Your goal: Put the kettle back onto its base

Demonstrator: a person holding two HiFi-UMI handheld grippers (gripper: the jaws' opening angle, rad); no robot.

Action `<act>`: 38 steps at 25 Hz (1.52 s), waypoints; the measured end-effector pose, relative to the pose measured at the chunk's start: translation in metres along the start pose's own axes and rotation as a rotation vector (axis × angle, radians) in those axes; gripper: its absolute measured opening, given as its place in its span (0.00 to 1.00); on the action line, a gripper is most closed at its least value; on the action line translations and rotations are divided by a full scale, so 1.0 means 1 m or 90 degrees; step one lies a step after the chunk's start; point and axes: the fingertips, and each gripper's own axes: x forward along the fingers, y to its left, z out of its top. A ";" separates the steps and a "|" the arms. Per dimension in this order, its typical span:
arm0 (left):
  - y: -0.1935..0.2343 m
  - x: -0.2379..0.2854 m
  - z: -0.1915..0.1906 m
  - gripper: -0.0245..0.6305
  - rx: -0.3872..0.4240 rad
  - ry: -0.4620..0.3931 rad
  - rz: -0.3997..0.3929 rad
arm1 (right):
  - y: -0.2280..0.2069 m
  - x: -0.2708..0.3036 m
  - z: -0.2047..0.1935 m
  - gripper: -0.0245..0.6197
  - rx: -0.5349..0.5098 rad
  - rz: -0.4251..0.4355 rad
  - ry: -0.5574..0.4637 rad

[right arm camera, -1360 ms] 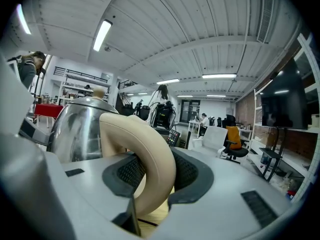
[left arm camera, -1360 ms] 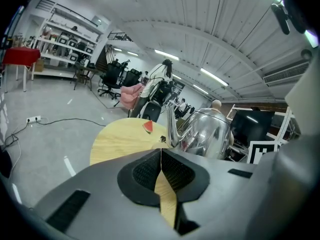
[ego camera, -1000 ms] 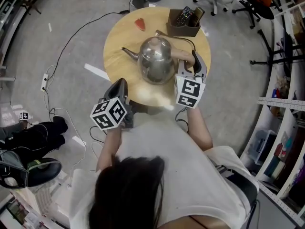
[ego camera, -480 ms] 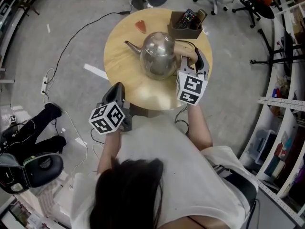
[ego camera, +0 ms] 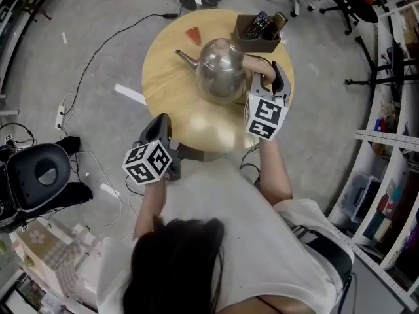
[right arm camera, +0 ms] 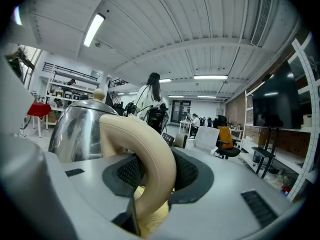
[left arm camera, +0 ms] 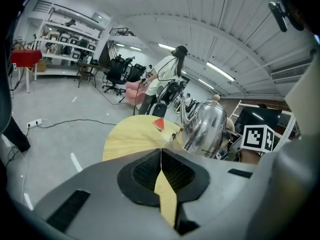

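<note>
While the left gripper (ego camera: 162,120) hangs at the near edge of the round table (ego camera: 163,77), its jaws pressed together on nothing, the work falls to the other hand. Farther right, toward the far side, lies one red wedge (ego camera: 193,34). Next comes the single steel kettle (ego camera: 222,70), over the far right part of the table with its spout pointing left; whether it rests on the wood or hangs just above it I cannot tell. Its cream handle (right arm camera: 155,149) is clamped between the jaws of the right gripper (ego camera: 269,82). Beyond that stands one brown box (ego camera: 252,42) holding two remotes (ego camera: 260,23). No base shows in any view; it may sit hidden under the kettle. I judge this to be the carrying or seating step. The next move calls for centring the kettle's bottom over the base, lowering it level, and loosening the grip only once it sits flat.
</note>
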 end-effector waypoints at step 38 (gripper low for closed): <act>0.008 0.024 0.016 0.08 0.026 0.028 0.006 | -0.018 0.048 -0.014 0.27 0.007 -0.039 0.032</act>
